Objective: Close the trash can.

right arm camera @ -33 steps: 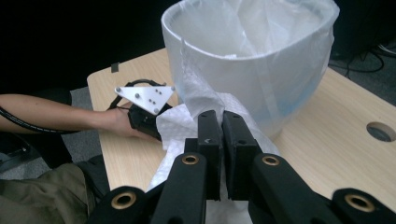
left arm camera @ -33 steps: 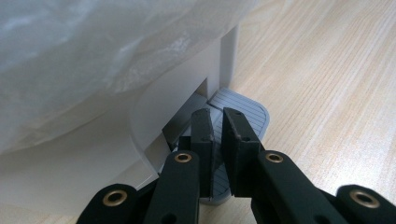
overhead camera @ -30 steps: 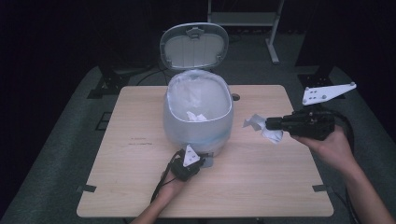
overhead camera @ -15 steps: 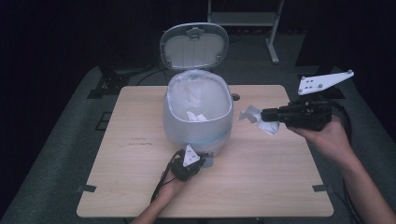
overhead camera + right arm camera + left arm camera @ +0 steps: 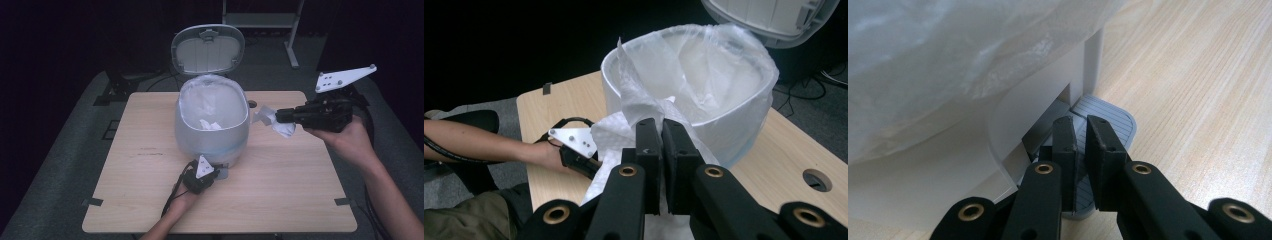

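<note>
A pale grey pedal bin stands mid-table with its lid raised and a clear bag lining it. A crumpled white tissue lies inside. My left gripper is shut, its tips pressing on the bin's grey ribbed pedal at the base of the bin wall. To the right of the bin, above the table, my right gripper is shut on another crumpled white tissue. In the right gripper view that tissue hangs around the jaws just short of the bin's rim.
The wooden table has a round cable hole right of the bin. Black tape tabs mark its front corners. A metal stand rises from the dark floor behind the table.
My right gripper has risen and drifted a little left toward the bin with the tissue in it. The left gripper has stayed on the pedal and the lid has stayed up.
</note>
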`<act>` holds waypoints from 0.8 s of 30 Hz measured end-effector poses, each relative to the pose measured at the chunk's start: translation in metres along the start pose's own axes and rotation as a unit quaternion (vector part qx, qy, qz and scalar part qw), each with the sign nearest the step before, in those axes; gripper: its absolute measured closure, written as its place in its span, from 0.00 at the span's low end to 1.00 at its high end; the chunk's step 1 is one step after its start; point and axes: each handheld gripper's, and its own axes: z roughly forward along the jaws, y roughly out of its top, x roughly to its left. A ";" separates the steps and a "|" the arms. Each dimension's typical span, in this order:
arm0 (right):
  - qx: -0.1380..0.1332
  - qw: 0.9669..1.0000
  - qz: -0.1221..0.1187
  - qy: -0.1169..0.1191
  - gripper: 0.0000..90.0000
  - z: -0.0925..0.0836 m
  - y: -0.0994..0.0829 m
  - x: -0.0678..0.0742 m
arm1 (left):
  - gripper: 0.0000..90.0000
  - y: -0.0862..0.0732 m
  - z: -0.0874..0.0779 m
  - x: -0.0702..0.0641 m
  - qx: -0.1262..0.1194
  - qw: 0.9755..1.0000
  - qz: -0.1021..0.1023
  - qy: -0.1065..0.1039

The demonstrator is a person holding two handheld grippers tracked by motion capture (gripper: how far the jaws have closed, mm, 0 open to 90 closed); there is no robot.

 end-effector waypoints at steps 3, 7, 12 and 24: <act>-0.003 1.000 0.000 -0.002 0.96 0.000 0.005 -0.001 | 0.92 0.000 0.000 0.000 0.001 1.000 0.000 0.000; -0.007 1.000 -0.004 -0.004 0.96 -0.001 0.014 -0.002 | 0.92 0.000 0.000 0.000 0.000 1.000 -0.001 0.000; -0.007 1.000 -0.009 -0.005 0.96 -0.001 0.024 -0.001 | 0.92 0.000 0.000 0.001 -0.001 1.000 -0.002 -0.002; -0.014 1.000 -0.022 -0.001 0.96 0.004 0.042 0.003 | 0.92 0.000 0.000 0.001 -0.001 1.000 -0.002 -0.002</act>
